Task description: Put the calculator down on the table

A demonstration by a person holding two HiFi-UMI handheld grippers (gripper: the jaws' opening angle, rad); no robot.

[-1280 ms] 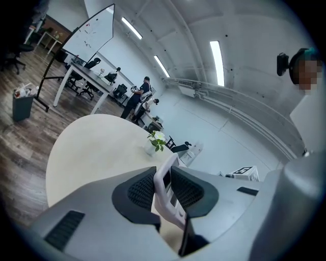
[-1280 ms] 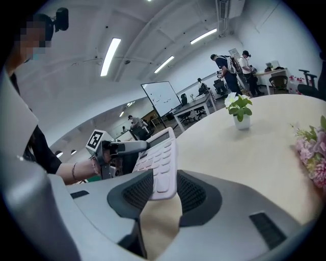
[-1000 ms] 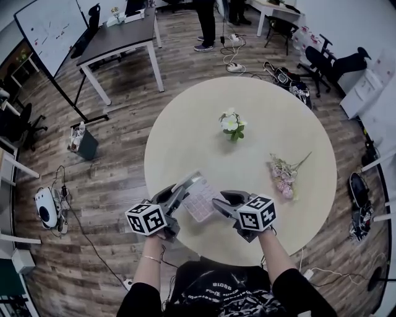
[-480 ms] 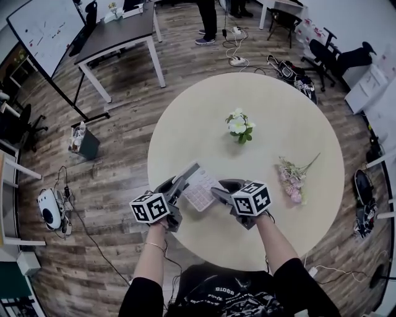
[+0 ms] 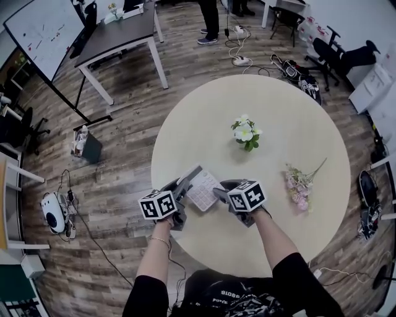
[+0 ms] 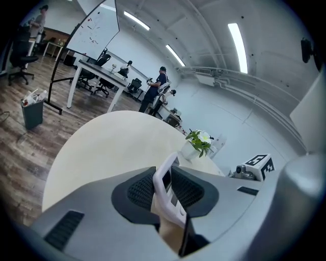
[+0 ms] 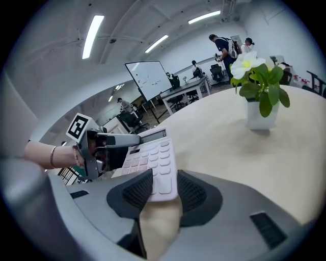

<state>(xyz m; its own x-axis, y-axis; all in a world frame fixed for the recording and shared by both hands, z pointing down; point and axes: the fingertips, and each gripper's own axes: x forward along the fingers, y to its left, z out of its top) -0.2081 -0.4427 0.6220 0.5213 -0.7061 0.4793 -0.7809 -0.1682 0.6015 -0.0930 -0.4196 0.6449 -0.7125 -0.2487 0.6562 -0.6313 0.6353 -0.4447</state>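
Observation:
A pale pink calculator [image 5: 201, 189] is held between both grippers over the near left part of the round beige table [image 5: 291, 117]. My left gripper [image 5: 184, 186] is shut on its left edge; in the left gripper view the calculator [image 6: 168, 178] stands edge-on between the pads. My right gripper [image 5: 221, 193] is shut on its near right edge. In the right gripper view the calculator [image 7: 153, 155] lies keys-up, tilted, with the left gripper [image 7: 122, 141] clamped on its far side. Whether it touches the tabletop I cannot tell.
A small white vase of flowers [image 5: 246, 133] stands mid-table, and a bunch of pink flowers [image 5: 299, 186] lies to the right. Beyond the table are a dark desk [image 5: 117, 34], a whiteboard [image 5: 43, 28], a bin [image 5: 86, 145] and a standing person [image 5: 210, 18].
Both grippers have carried the calculator lower and a little further in over the table. Both grips have stayed the same.

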